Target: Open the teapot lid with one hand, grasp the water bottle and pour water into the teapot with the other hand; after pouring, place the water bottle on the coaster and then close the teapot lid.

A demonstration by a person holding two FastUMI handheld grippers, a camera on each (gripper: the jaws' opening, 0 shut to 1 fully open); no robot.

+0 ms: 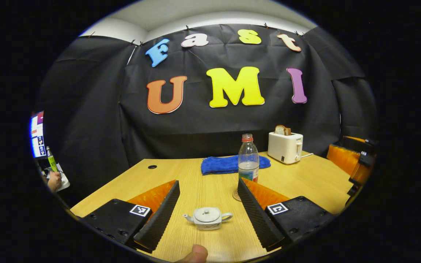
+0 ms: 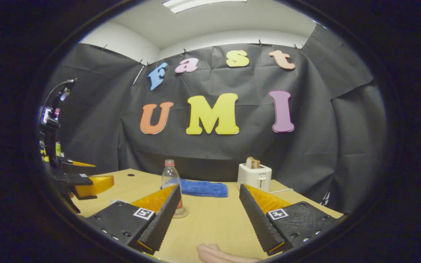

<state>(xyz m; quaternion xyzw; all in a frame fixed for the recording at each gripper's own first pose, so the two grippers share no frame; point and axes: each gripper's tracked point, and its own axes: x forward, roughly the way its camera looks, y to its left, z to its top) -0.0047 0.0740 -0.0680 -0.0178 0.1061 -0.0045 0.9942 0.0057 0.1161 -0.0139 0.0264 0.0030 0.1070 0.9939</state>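
Hovering with left gripper (image 1: 208,213) spread wide around small teapot (image 1: 207,218), lid seated; likely fragile, slippery, so pinching the knob. Right gripper (image 2: 208,219) spread, gripping nothing; bottle (image 2: 171,182) light, crushable.

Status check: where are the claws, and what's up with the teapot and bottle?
Both claws open, empty: left, right. Teapot lidded, between left claw's fingers, untouched. Bottle upright on coaster, capped. Nothing blocking.
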